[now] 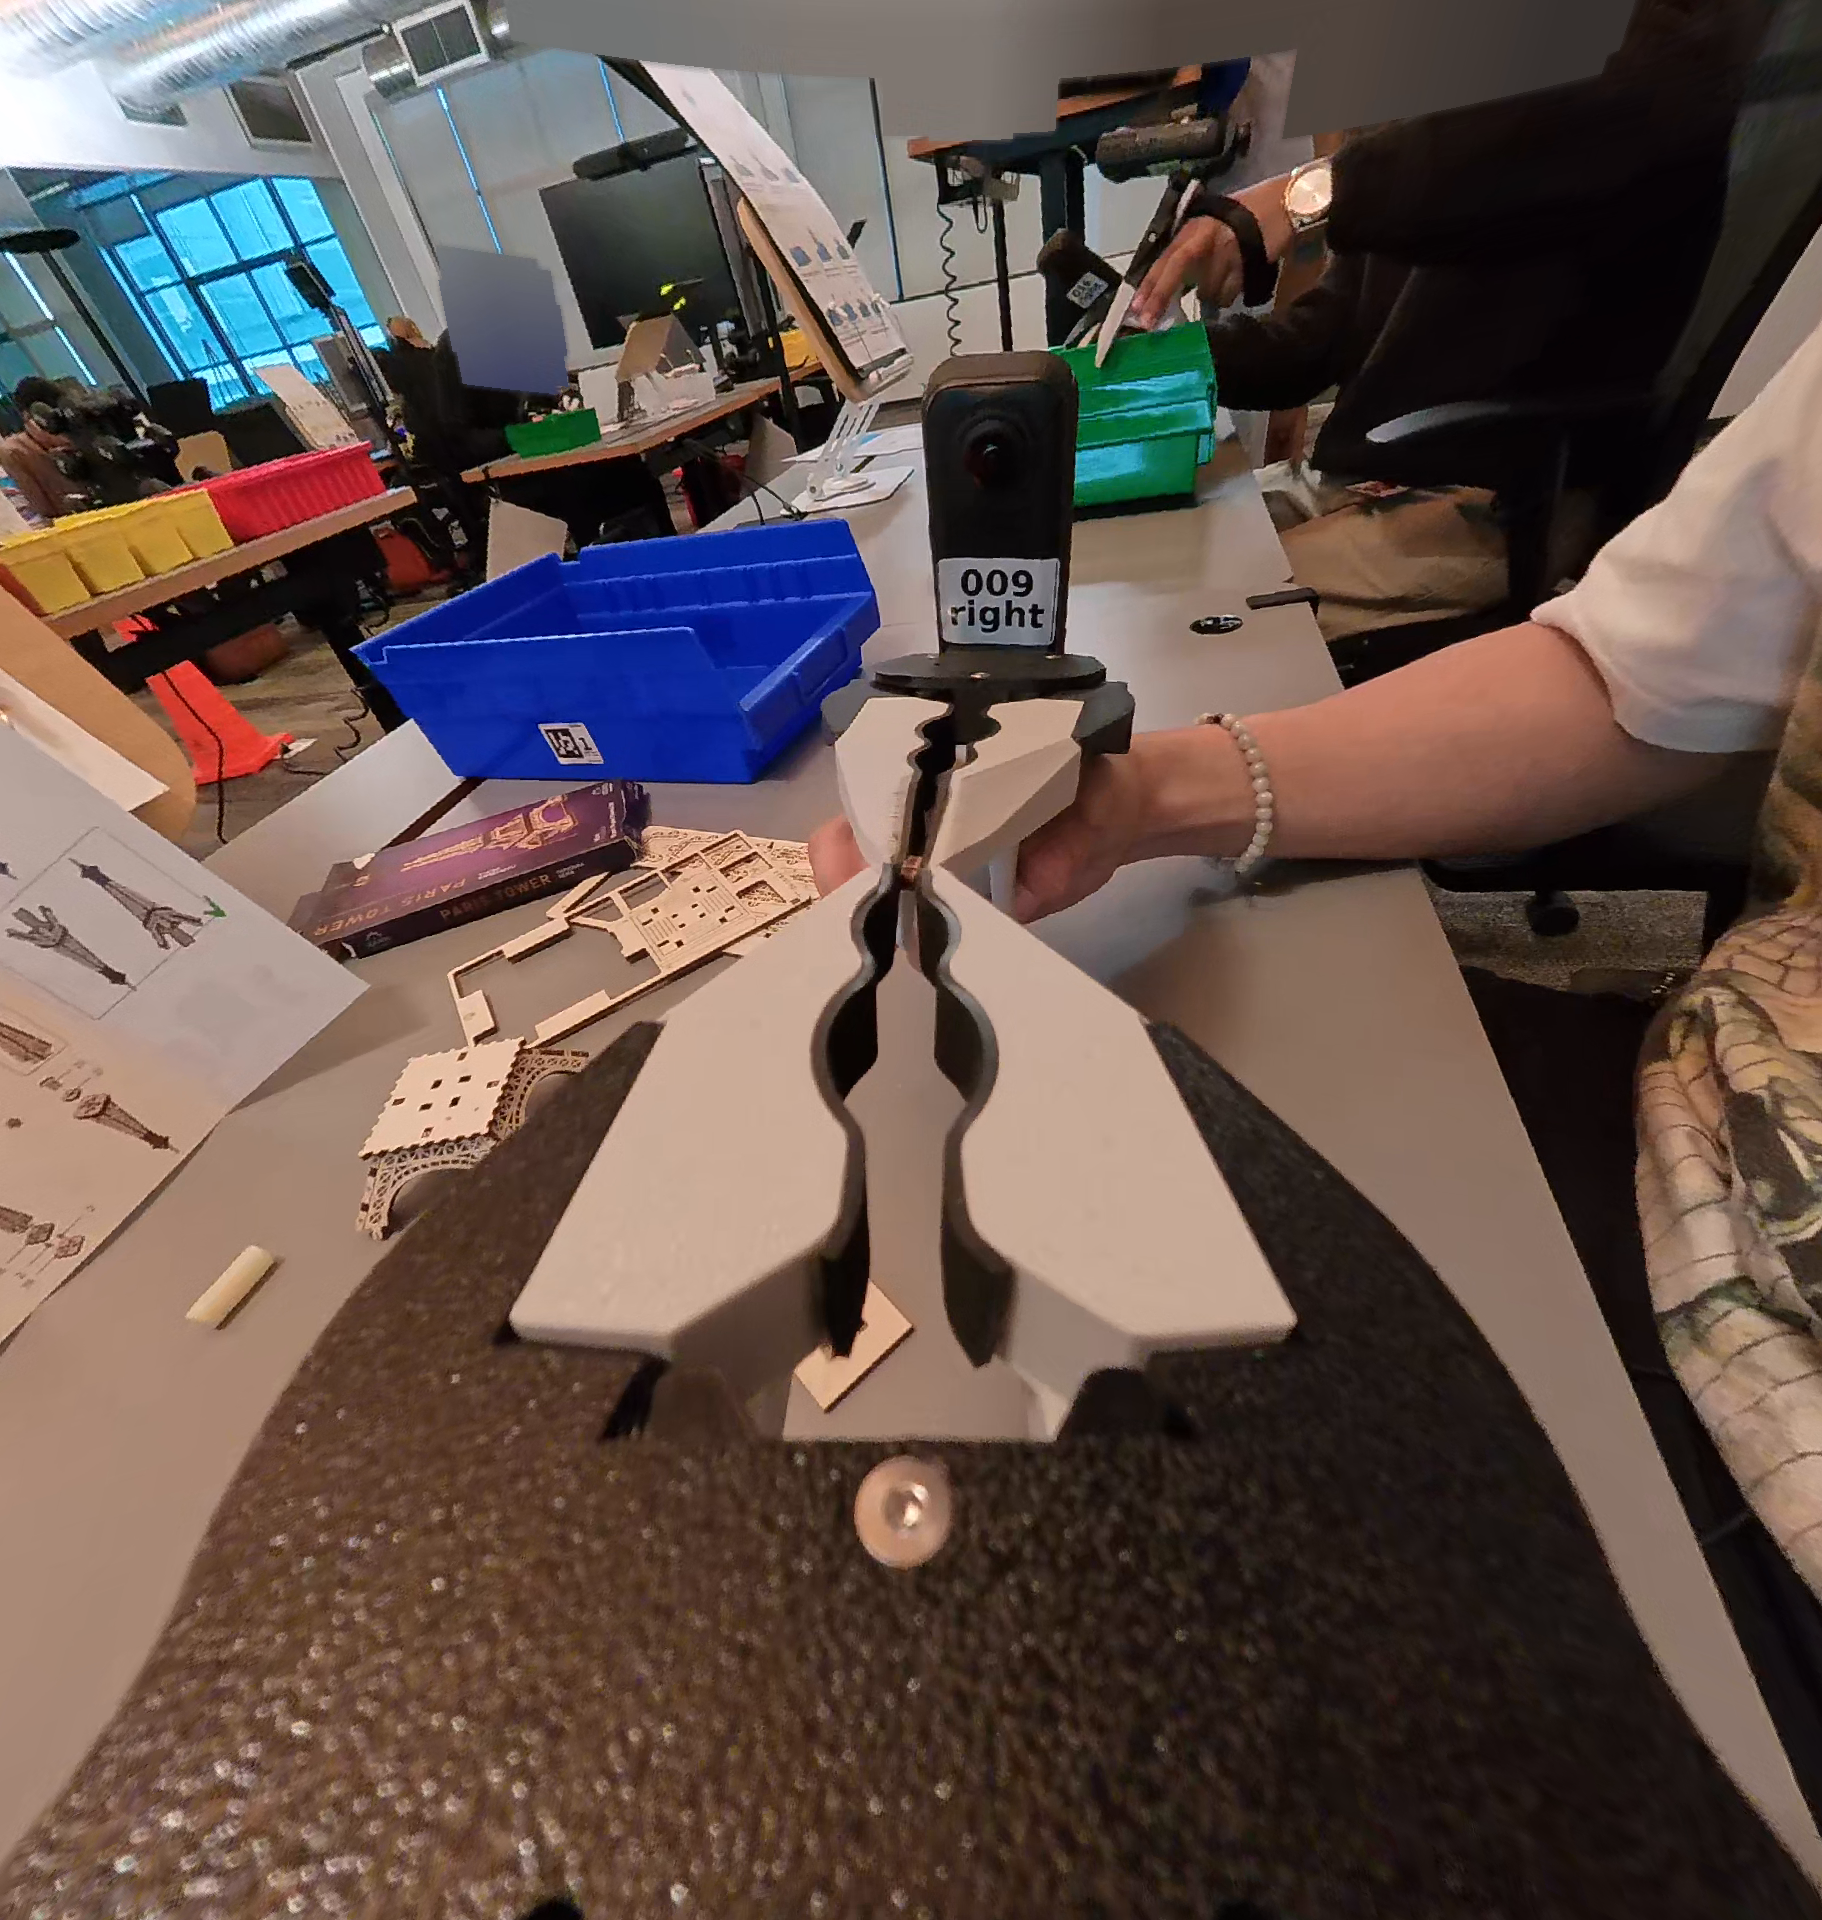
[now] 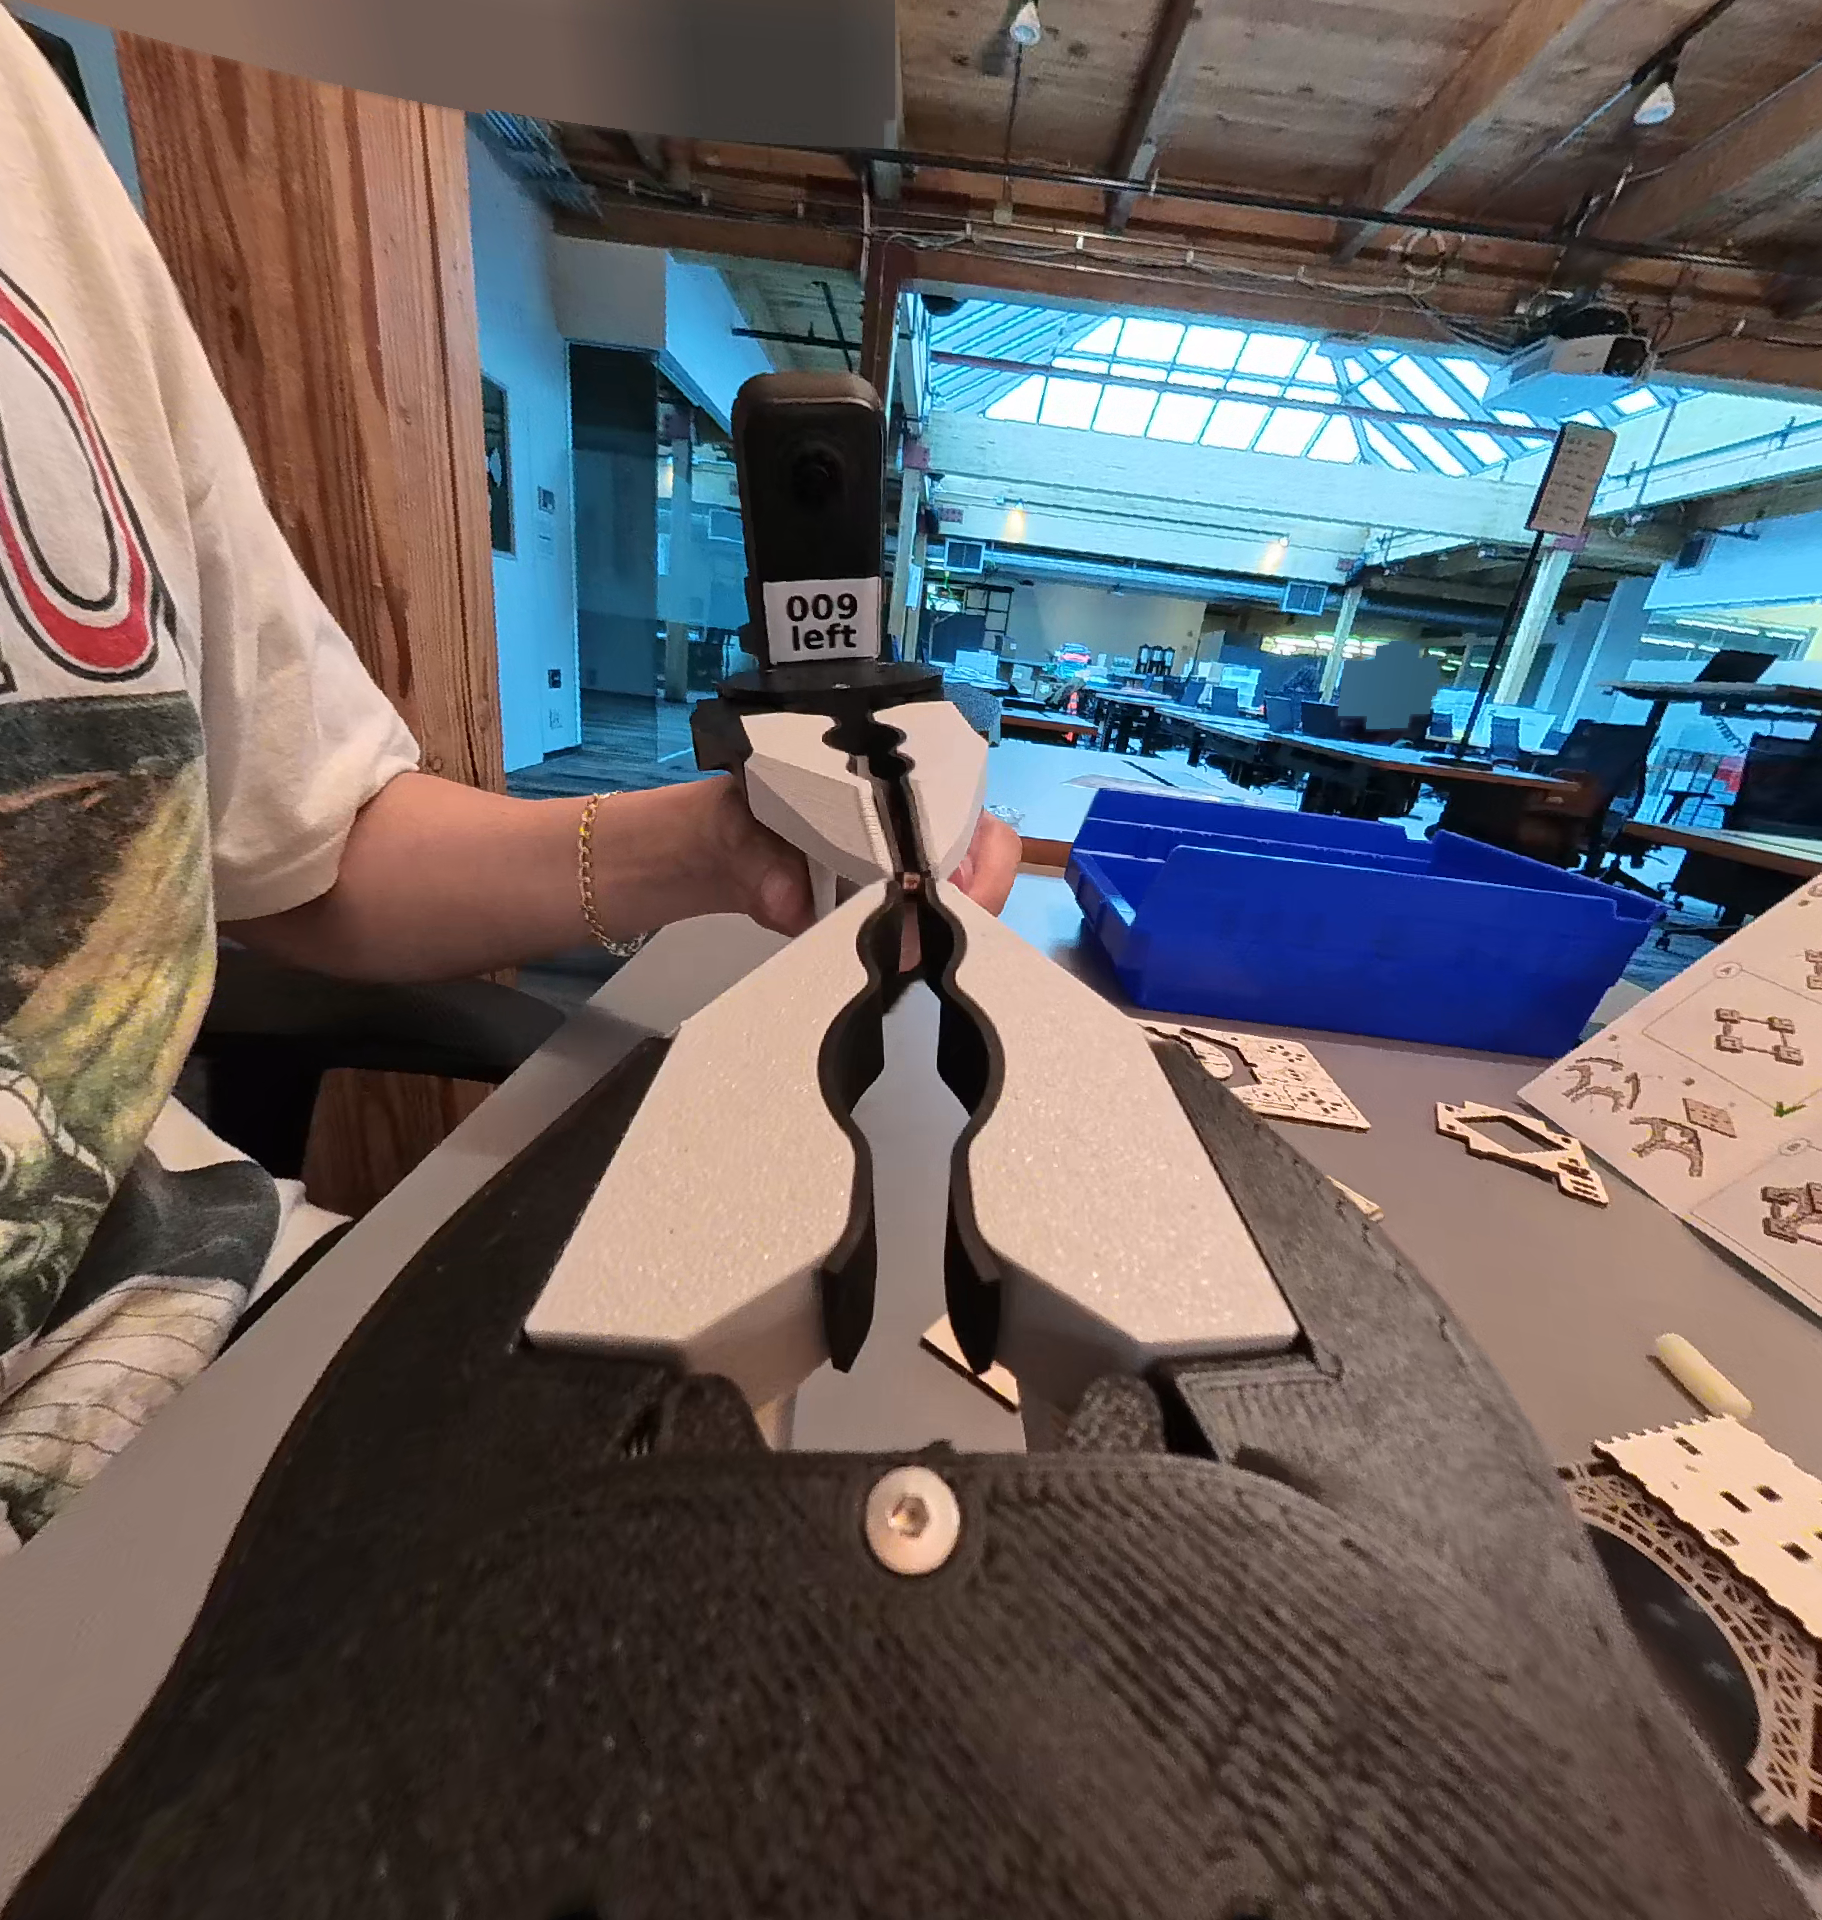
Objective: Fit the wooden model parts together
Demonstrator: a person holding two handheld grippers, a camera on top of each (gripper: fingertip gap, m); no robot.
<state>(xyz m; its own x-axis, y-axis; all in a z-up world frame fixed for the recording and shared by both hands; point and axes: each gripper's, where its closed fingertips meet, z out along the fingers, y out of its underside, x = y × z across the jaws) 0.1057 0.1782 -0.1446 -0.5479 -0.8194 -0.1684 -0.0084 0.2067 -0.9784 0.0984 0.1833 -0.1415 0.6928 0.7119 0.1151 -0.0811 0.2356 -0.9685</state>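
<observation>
My left gripper [image 1: 909, 891] and my right gripper [image 2: 909, 896] point at each other tip to tip above the grey table [image 1: 1250, 1039]. A tiny brown wooden part [image 1: 911, 869] sits pinched where the tips meet; it also shows in the right wrist view [image 2: 909, 881]. Both grippers are shut on it, each from its own side. The right gripper shows in the left wrist view [image 1: 922, 831], and the left gripper in the right wrist view [image 2: 902, 847]. A built wooden tower base [image 1: 450, 1112] stands on the table to the left; it also shows in the right wrist view [image 2: 1738, 1538].
A blue bin [image 1: 626, 655] stands behind. A punched wooden sheet [image 1: 658, 914] and a dark box [image 1: 481, 873] lie before it. Instruction sheets [image 1: 107, 987] lie at the left. A small square wooden piece [image 1: 855, 1351] and a white stick [image 1: 229, 1285] lie on the table. A loose wooden frame [image 2: 1520, 1138] lies near. Less than 4 cm separates the two grippers' tips.
</observation>
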